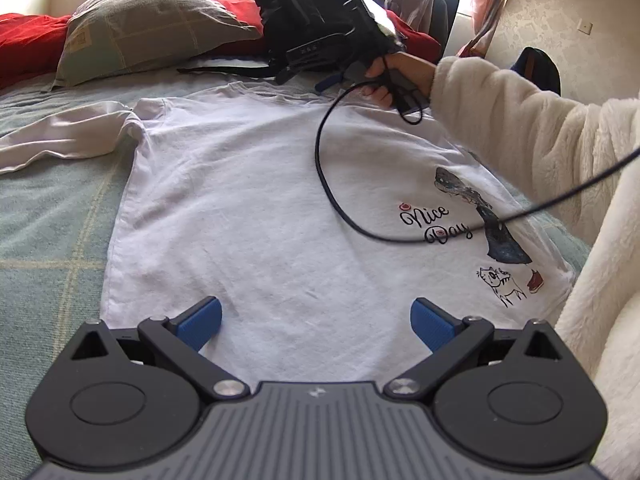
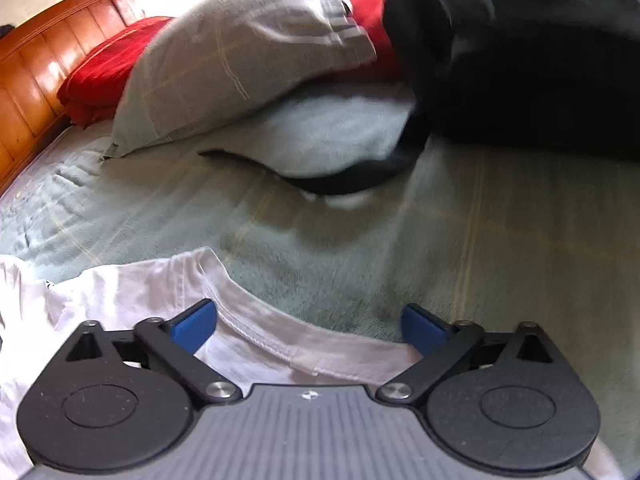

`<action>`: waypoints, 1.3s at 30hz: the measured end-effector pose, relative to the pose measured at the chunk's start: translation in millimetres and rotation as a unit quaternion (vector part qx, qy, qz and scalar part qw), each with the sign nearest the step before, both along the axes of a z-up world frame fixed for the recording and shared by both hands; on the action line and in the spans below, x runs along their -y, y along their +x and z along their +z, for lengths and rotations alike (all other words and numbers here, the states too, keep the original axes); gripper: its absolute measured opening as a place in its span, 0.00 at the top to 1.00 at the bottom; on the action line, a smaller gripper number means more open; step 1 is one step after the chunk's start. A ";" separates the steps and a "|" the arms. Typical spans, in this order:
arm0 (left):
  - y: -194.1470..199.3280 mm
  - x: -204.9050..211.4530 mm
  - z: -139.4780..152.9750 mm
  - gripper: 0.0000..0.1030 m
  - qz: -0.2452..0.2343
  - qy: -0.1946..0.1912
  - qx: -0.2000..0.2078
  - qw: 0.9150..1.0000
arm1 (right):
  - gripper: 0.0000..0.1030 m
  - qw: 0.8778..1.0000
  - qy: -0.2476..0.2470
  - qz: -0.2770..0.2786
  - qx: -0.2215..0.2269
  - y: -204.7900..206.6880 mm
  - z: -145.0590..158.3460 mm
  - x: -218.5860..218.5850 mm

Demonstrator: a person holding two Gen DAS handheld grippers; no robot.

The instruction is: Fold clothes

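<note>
White tee (image 1: 260, 200) flat on bed; L gripper (image 1: 316, 322) & R gripper (image 2: 310, 326) spread, empty; cable (image 1: 320, 152) may snag collar (image 2: 256, 320)

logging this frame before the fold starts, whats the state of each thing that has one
t-shirt: spread flat on the bed, print up, unfolded
long sleeve: stretched out to the side
collar: lying flat, between the open right jaws
left hand-held gripper: open, above the hem
right hand-held gripper: open, holding nothing
backpack: upright
</note>
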State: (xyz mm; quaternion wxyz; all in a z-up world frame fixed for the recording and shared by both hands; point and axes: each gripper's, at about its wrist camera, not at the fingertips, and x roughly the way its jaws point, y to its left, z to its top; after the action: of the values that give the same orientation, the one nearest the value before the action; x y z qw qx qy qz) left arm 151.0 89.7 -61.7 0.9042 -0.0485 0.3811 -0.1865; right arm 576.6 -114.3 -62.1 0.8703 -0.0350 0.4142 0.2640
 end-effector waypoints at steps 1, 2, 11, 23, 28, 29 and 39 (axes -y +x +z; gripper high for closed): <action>0.6 0.0 -0.6 0.03 0.001 0.000 0.000 1.000 | 0.19 1.000 -0.018 0.011 0.012 -2.5 1.8 0.4; 1.0 0.6 -0.9 0.03 0.001 0.001 0.000 1.000 | 0.22 0.999 -0.038 0.022 0.023 -4.7 2.9 0.7; 2.1 3.0 -1.2 0.02 0.000 0.004 -0.001 1.000 | 0.60 0.985 -0.095 0.131 0.064 -20.6 -13.6 -18.6; 4.8 0.5 -1.4 0.01 -0.001 0.000 -0.001 1.000 | 0.98 0.987 -0.096 0.082 0.098 -2.3 -12.0 -40.4; 4.2 -1.1 -1.2 0.01 0.001 -0.001 0.001 1.000 | 0.86 0.994 -0.042 0.081 0.058 8.0 -1.0 -30.8; 4.8 -1.5 -1.8 0.01 0.002 -0.002 0.001 1.000 | 0.80 0.993 -0.026 0.096 0.056 5.4 4.0 -26.8; 3.0 -1.6 -1.3 0.01 0.005 0.001 0.002 1.000 | 0.38 0.993 -0.083 0.073 0.027 -16.3 9.9 -27.3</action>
State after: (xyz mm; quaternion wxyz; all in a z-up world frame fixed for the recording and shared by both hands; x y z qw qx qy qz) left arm 154.0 91.3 -63.0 0.9058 -0.0491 0.3793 -0.1821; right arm 560.3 -87.0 -52.2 0.8537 -0.1447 0.4075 0.2903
